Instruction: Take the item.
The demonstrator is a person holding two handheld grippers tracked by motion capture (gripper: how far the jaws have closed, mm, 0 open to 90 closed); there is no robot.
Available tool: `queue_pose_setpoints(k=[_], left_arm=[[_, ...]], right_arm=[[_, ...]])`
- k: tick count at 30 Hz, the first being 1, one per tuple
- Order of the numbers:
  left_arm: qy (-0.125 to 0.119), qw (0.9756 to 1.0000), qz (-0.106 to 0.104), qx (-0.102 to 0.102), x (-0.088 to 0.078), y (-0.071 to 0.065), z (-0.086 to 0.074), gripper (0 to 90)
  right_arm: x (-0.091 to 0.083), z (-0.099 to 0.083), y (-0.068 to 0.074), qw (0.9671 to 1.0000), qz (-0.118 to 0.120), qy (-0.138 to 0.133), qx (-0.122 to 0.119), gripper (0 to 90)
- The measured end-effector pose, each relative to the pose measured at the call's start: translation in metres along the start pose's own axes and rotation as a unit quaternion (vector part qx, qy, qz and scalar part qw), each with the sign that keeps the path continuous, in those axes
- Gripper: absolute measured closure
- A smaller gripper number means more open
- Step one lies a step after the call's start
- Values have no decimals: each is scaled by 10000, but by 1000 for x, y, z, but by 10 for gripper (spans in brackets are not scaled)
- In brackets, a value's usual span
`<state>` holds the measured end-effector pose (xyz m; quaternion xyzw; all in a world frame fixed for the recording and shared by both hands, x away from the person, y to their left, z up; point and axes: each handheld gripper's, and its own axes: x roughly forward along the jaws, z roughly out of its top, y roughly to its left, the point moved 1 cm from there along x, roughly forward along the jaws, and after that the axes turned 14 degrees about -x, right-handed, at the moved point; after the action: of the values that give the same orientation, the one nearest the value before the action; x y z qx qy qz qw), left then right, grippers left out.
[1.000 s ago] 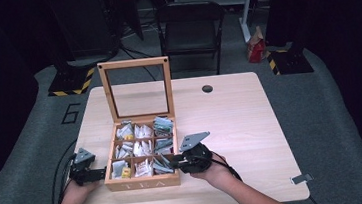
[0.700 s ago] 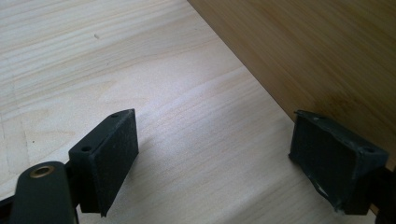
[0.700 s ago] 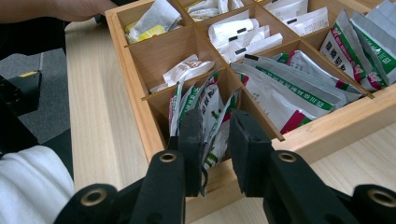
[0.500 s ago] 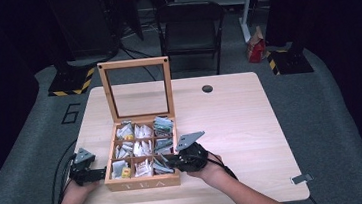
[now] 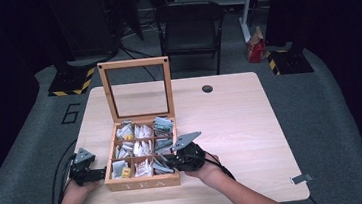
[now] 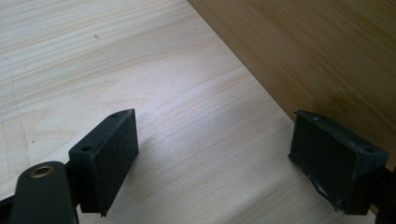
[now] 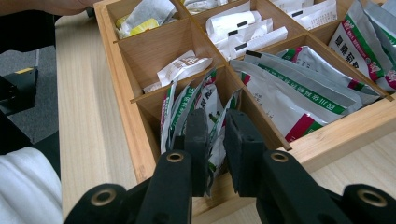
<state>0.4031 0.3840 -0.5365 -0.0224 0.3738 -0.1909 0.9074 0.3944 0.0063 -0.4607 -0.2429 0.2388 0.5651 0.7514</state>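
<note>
Right gripper view: sachet pinched in the tea box

Right gripper point(image 7: 215, 140) has just been closing, pads on a green-striped sachet point(image 7: 211, 112) inside the wooden box point(image 7: 126, 88); left gripper point(image 6: 215, 163) gapes wide beside it

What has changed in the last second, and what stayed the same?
The right gripper has just been closing its jaws on a green-and-silver tea sachet standing in the near right compartment of the tea box; the sachet is now pinched between them. The hand itself barely shifted. The left gripper kept still beside the box's left wall, jaws wide open with nothing between them. The box, its raised lid and the other sachets look unchanged.
</note>
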Motion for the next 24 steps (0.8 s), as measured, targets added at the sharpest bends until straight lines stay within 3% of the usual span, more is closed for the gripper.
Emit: queue_pose_setpoints(k=[24], left_arm=[[0,10000,-1,0,0,0,0,149]], right_arm=[[15,-1,-1,9999,97,97,85,807]])
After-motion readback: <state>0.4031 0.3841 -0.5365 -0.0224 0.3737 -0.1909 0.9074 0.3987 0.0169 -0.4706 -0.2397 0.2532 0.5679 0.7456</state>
